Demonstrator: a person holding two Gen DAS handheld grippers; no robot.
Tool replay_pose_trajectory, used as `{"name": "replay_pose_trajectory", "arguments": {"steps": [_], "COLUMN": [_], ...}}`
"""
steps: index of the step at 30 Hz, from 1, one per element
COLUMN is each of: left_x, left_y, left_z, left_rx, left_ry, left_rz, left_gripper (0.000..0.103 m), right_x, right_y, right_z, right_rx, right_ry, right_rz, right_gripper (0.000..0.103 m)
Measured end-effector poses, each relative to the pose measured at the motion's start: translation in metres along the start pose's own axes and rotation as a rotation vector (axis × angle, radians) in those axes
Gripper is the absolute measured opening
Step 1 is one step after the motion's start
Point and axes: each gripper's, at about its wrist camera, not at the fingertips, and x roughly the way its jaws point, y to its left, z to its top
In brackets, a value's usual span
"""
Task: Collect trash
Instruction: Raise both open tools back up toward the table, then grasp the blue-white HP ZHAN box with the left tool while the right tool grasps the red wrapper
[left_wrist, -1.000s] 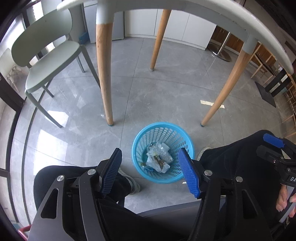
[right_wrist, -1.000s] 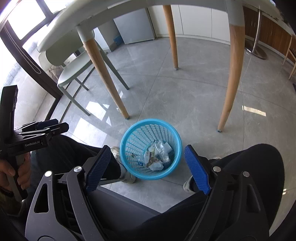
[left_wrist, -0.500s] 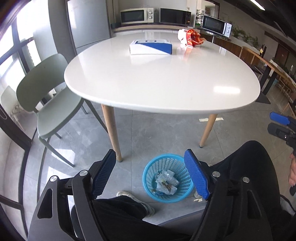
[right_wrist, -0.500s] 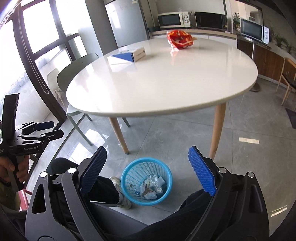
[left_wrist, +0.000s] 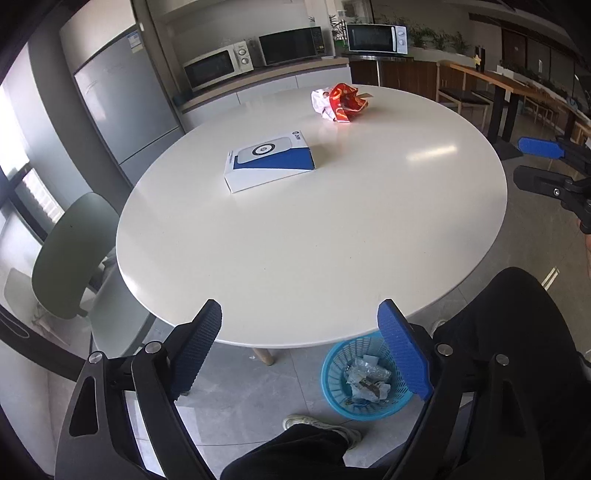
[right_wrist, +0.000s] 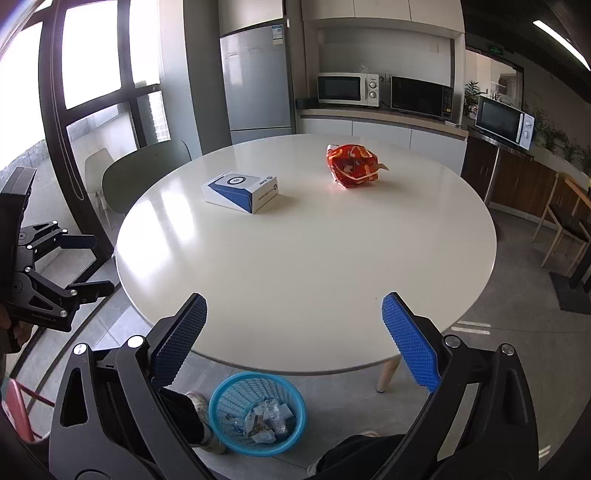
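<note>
A crumpled red snack bag (left_wrist: 343, 100) (right_wrist: 352, 165) lies at the far side of the round white table (left_wrist: 332, 236) (right_wrist: 314, 258). A blue-and-white box (left_wrist: 269, 162) (right_wrist: 240, 191) lies nearer the left. A blue mesh bin (left_wrist: 364, 376) (right_wrist: 256, 411) holding clear wrappers stands on the floor under the near table edge. My left gripper (left_wrist: 301, 347) is open and empty, above the near edge. My right gripper (right_wrist: 291, 339) is open and empty, likewise at the near edge.
A green chair (left_wrist: 70, 258) stands at the table's left. A fridge (right_wrist: 256, 77) and microwaves (right_wrist: 347, 88) line the back wall. The person's dark-trousered legs (left_wrist: 517, 350) and a shoe (left_wrist: 325, 428) are beside the bin. Wooden chairs (right_wrist: 561, 221) stand at the right.
Both grippers have risen and tilted up from the bin below the table to above the tabletop. The jaws stay open and empty.
</note>
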Motion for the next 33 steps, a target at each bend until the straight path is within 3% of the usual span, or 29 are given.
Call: {"name": "replay_pose_trajectory", "arguments": {"steps": [14,21,28,33], "left_x": [0.035,0.059,0.092,0.119], "left_y": [0.026,0.044,0.05,0.059], "left_z": [0.066,0.112,0.141,0.161], "left_rx": [0.196,0.317,0.524,0.579], "left_ry": [0.061,0.077,0.061,0.083], "left_rz": [-0.092,-0.208,-0.244,-0.293], "left_gripper": [0.097,0.097,0.097,0.097], "right_x": [0.058,0.095,0.137,0.165], "right_y": [-0.008,-0.021,-0.034,-0.035], "right_z": [0.066,0.098,0.118,0.132], "right_rx": [-0.018,0.008,0.013,0.006], "right_ry": [0.017,0.031,0.067,0.088], "right_rz": [-0.061,-0.102,-0.129,-0.137], "right_gripper": [0.094,0.094,0.094,0.094]}}
